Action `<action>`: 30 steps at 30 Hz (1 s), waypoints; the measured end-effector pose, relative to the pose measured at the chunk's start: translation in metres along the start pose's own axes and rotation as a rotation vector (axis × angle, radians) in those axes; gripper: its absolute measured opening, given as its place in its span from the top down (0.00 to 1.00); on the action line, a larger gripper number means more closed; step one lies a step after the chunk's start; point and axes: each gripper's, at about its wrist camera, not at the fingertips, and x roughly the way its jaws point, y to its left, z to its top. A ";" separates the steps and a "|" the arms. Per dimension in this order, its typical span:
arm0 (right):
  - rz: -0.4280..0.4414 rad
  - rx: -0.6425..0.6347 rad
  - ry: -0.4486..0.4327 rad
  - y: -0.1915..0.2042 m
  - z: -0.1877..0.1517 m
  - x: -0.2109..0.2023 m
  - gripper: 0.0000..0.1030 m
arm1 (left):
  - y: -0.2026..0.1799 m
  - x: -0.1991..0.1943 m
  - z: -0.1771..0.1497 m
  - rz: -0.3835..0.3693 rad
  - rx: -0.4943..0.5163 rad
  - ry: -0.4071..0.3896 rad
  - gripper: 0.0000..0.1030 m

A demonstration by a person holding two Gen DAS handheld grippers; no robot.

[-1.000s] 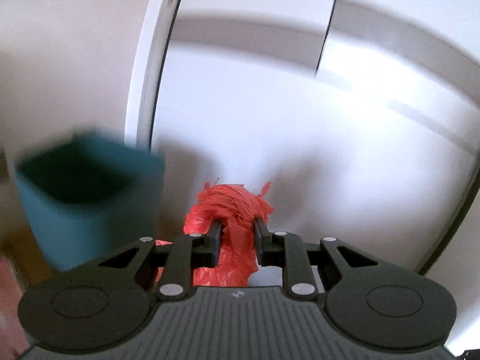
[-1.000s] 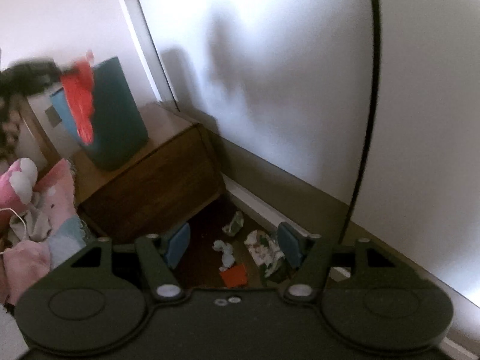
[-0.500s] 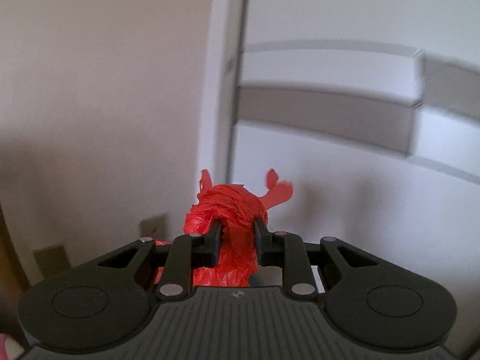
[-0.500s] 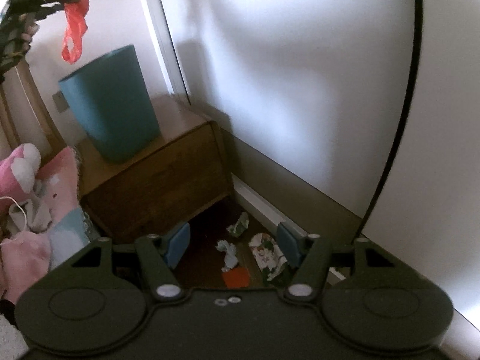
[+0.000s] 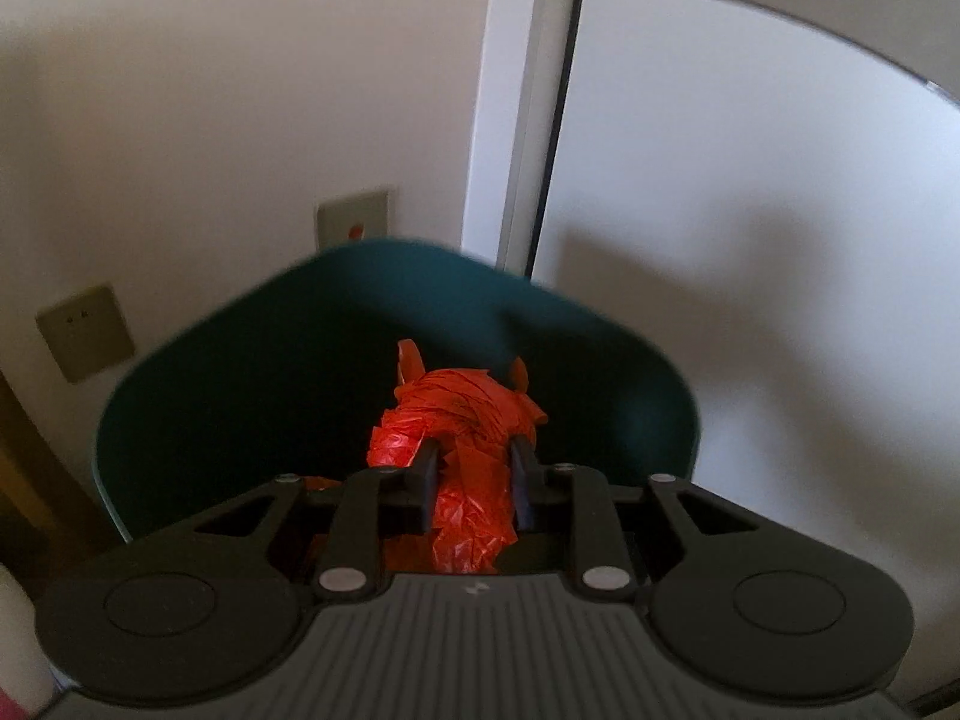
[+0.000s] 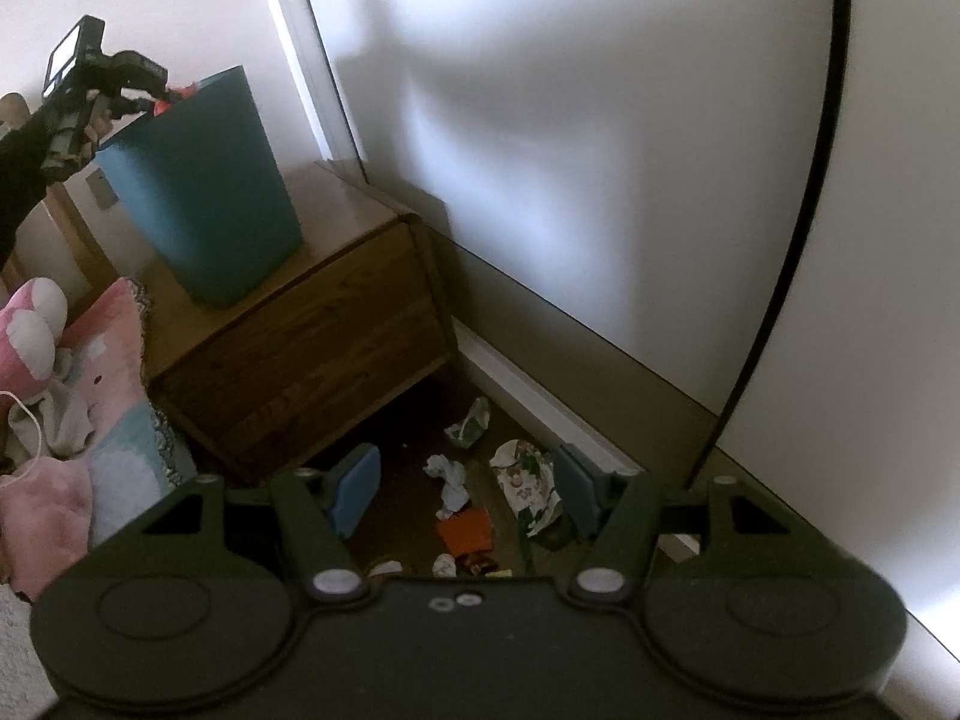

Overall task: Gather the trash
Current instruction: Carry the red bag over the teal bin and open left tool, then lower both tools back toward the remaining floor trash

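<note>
Over the teal plastic bin (image 5: 252, 420) mouth, left gripper (image 5: 472, 456) clamped on crinkled red plastic bag (image 5: 462, 420), right gripper (image 6: 465, 483) spread wide above crumpled floor litter (image 6: 456, 480).

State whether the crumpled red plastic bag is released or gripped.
Gripped: the left gripper pinches the crumpled red plastic bag over the teal bin.

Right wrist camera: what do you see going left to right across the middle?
Pink plush toy → teal trash bin → wooden cabinet → white wall → black cable.
</note>
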 end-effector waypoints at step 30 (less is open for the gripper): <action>-0.012 -0.012 0.123 -0.053 -0.001 0.120 0.37 | -0.147 -0.017 -0.208 -0.453 0.339 0.197 0.19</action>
